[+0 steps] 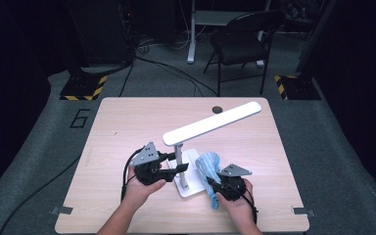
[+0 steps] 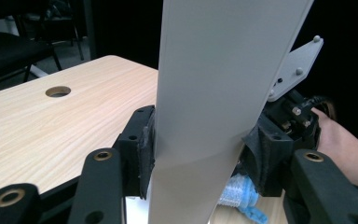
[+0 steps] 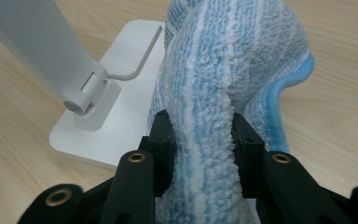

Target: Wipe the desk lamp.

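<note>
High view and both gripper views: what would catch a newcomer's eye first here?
A white desk lamp stands near the front middle of the wooden table, its long head slanting up to the right. The left gripper is at its post, while the right gripper is clamped on a fluffy blue cloth beside the lamp's base.

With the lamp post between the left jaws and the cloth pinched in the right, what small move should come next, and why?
Probably bring the blue cloth against the lamp base and start wiping. The right gripper is shut on the cloth, which hangs beside the base. The left gripper has the white lamp post between its pads, which steadies the lamp.
</note>
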Available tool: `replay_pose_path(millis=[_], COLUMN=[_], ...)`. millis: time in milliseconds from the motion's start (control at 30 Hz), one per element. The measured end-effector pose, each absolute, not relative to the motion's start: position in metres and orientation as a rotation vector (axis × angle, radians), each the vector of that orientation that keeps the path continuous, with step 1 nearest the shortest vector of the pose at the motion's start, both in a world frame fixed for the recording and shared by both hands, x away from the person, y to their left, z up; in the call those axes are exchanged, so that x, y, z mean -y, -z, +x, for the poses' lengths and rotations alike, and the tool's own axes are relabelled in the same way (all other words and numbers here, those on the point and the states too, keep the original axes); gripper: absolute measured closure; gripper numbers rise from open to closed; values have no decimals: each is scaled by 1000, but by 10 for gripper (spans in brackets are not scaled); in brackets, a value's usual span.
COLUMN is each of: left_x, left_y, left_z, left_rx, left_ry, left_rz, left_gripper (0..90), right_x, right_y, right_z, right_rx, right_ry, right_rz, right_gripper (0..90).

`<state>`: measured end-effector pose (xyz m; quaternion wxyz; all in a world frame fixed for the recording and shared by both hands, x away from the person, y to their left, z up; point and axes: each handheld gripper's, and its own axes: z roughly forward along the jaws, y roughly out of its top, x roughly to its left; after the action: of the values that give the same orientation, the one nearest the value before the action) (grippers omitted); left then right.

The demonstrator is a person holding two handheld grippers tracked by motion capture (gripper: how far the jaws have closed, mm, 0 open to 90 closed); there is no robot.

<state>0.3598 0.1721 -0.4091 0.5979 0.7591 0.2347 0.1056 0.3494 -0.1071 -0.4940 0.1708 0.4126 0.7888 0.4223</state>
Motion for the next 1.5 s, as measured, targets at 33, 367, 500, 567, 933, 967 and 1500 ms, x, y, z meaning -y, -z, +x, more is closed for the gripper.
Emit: replay_pose_path(millis=[33,367,500,567,933,967,1500], left_x=[-173,-179,-182,-183,-190,-191,-194], left_y=[409,405,404,403,400,400,402], left_z=[360,357,356,355,350,350,346], left_rx=[-538,-544,-534,-534,-539,-537,-528], left_ry=[-254,-265,-265,-276,-267,-269,-261], left_rz=[1764,1774,1765,1766,1773,1775,1812], left_gripper=[485,452,466,466,485,491,559], right_x=[107,95,86,81,70,68,67], right_y=[493,479,477,477,495,498,508], right_z=[349,350,350,350,354,353,343], right_rx=[-2253,-2283,-2295,-2305,-2397,-2396,-2373], right_ry=[-1192,-1239,-1249,-1251,-1239,-1236,-1213], right_rz=[1169,1129,1107,1098,1053,1069,1029], right_gripper=[670,669,669,669,667,667,542])
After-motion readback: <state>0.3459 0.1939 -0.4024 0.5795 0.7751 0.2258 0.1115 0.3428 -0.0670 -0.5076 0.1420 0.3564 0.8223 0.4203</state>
